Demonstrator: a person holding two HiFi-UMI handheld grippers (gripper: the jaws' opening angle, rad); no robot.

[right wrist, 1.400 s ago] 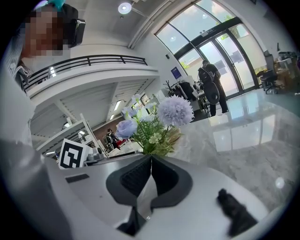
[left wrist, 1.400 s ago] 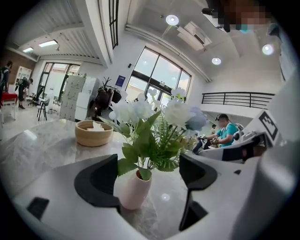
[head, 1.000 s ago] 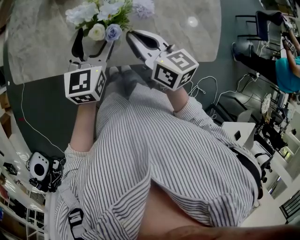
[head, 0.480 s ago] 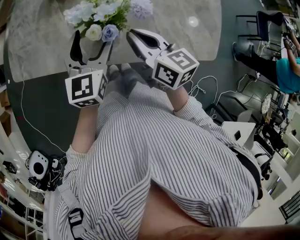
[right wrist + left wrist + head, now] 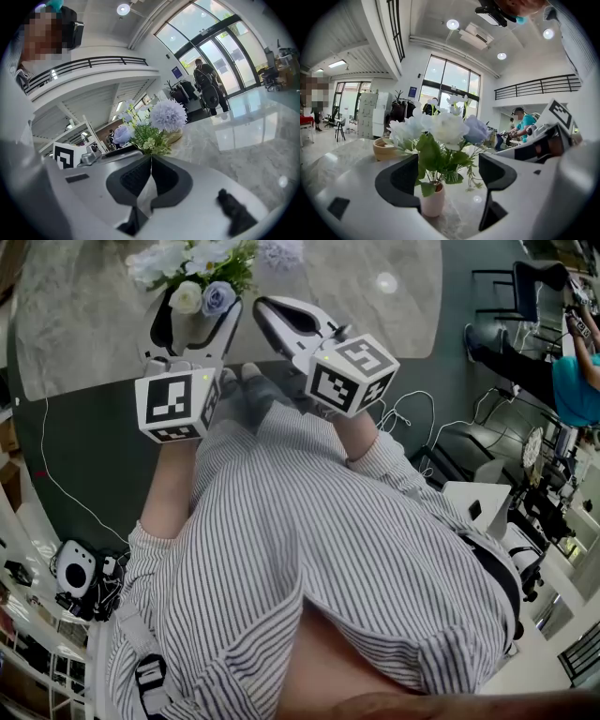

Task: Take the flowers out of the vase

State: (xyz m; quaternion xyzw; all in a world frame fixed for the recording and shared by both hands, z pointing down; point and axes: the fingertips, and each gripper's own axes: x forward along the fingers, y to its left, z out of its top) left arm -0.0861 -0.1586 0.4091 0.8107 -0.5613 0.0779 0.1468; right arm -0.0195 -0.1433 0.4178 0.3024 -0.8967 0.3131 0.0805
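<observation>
Nearest the head camera, a striped shirt (image 5: pixel 309 549) is seen, and beyond it the two marker cubes carried at the table (image 5: pixel 84 334) edge. The right gripper (image 5: pixel 269 309) is held clenched, its pads pressed together with nothing caught between them, and it is kept just beside the bouquet, apart from it. The left gripper (image 5: pixel 194 317) is held released, with its jaws spread wide; the small pink vase (image 5: pixel 432 202) is framed between them on the marble top, though no contact with either pad can be made out. The flowers (image 5: pixel 443 129), white and pale blue with green leaves, are seated upright in the vase, so none has been taken out yet. The work is judged to be at its start: the vase is probably to be steadied, the stems gripped and the bunch lifted clear. Further back a wooden bowl (image 5: pixel 383 149) is seen on the same table
</observation>
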